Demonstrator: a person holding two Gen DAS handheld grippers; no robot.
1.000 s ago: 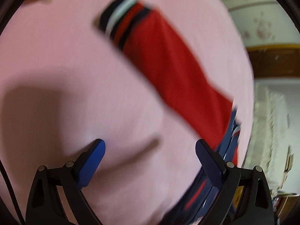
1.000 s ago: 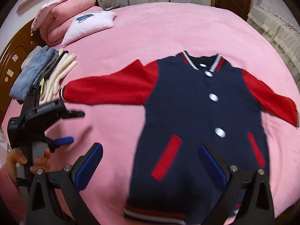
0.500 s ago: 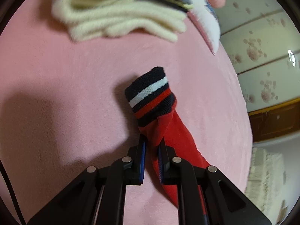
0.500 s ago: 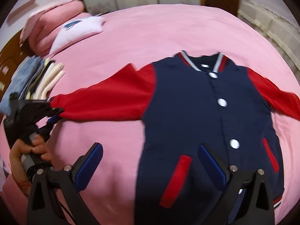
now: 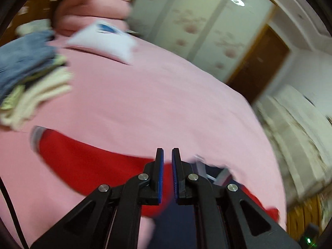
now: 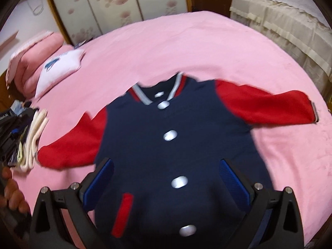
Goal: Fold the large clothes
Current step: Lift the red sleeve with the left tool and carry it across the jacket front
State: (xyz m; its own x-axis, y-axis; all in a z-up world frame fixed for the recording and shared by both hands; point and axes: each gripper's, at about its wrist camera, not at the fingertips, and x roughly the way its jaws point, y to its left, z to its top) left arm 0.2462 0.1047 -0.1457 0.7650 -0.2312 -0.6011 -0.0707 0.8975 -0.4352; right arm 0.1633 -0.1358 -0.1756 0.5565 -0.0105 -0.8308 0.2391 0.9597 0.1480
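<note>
A navy varsity jacket [image 6: 172, 155] with red sleeves and white snaps lies face up on the pink bed [image 6: 186, 41], both sleeves spread. My right gripper [image 6: 166, 162] hovers open over its lower front, with nothing between its blue pads [image 6: 99, 182]. My left gripper [image 5: 167, 166] is shut and lifted above the red left sleeve [image 5: 93, 166]. Its striped cuff [image 5: 35, 137] lies far to the left, away from the tips, and no cloth shows between the pads. In the right wrist view the left gripper [image 6: 14, 124] is a dark blur at the left edge, held by a hand [image 6: 10, 188].
A stack of folded clothes [image 5: 31, 87] [image 6: 35, 137] sits by the left sleeve's end. A white pillow [image 5: 103, 41] and a pink quilt [image 6: 35, 49] lie beyond it. Wardrobe panels and a brown door [image 5: 261, 62] stand behind the bed, and cream-covered furniture [image 6: 290, 20] at the right.
The left gripper shut on the red sleeve near the cuff, then rose and swung up; the cuff now lies well away from its tips. The right gripper moved in over the jacket's front.
</note>
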